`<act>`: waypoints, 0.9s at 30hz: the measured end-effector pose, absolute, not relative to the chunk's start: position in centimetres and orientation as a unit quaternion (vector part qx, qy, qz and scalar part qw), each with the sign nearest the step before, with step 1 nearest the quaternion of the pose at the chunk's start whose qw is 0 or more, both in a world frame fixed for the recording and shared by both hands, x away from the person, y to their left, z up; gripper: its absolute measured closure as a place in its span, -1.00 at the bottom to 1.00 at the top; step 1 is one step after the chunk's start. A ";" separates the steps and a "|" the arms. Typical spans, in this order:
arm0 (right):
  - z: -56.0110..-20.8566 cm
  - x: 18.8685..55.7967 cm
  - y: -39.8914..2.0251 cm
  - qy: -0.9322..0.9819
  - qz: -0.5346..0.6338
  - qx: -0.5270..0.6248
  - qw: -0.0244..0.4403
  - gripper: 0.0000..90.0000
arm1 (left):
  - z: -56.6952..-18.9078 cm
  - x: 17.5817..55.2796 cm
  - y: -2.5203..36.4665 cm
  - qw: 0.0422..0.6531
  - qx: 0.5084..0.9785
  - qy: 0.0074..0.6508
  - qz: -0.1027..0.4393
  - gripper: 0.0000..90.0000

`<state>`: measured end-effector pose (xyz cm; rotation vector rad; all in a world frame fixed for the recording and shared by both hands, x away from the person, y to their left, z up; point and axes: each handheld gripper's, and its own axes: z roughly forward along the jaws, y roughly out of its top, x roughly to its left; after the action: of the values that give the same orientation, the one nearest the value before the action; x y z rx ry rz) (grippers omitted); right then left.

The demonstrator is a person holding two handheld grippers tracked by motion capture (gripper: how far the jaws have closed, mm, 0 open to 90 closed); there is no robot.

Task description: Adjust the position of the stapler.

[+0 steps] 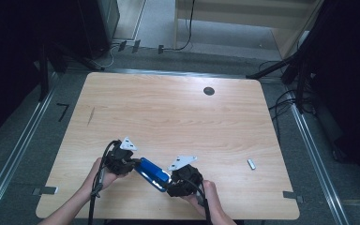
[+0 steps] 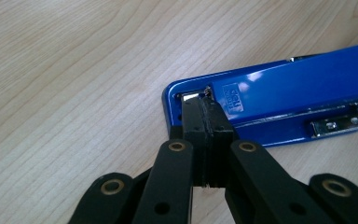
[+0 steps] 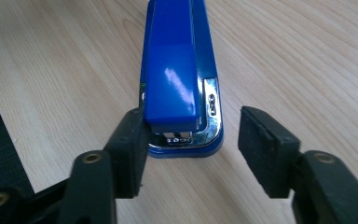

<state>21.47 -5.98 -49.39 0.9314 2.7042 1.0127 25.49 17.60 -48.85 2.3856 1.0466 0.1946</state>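
Right gripper view — stapler (image 3: 179, 79) end between parted jaws, one pad touching, grasp pending | left gripper (image 2: 205, 109) — jaws together, tips pressed on stapler's other end.

Stapler (image 1: 153, 174): glossy blue body, with bright chrome metal parts at the front end and along the side, and a small pale imprinted label on the top arm.

Left gripper (image 1: 130, 166) and right gripper (image 1: 169, 183): matte black jaws and pads, brass-coloured pivot pins, a light grey three-cornered plate on top of each, black cables.

Table (image 1: 178, 112): light wood with fine parallel grain, and one dark round hole (image 1: 209, 91) toward 1 o'clock.

Small object (image 1: 251, 164) at 4 o'clock on the table: silver-grey.

Floor (image 1: 18, 140): grey.
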 end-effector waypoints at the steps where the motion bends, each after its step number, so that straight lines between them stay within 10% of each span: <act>1: -49.3 21.5 -6.1 0.891 0.332 0.306 0.054 0.06 | -48.8 25.5 17.5 0.260 0.882 0.386 0.072 1.00; 27: -48.9 23.6 -11.7 0.889 0.306 0.334 0.062 0.42 | -49.5 24.8 13.2 0.275 0.893 0.350 0.061 0.95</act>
<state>23.63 -11.69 -48.88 1.0110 2.6881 0.9240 24.77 13.18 -49.52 2.4021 0.9413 0.1632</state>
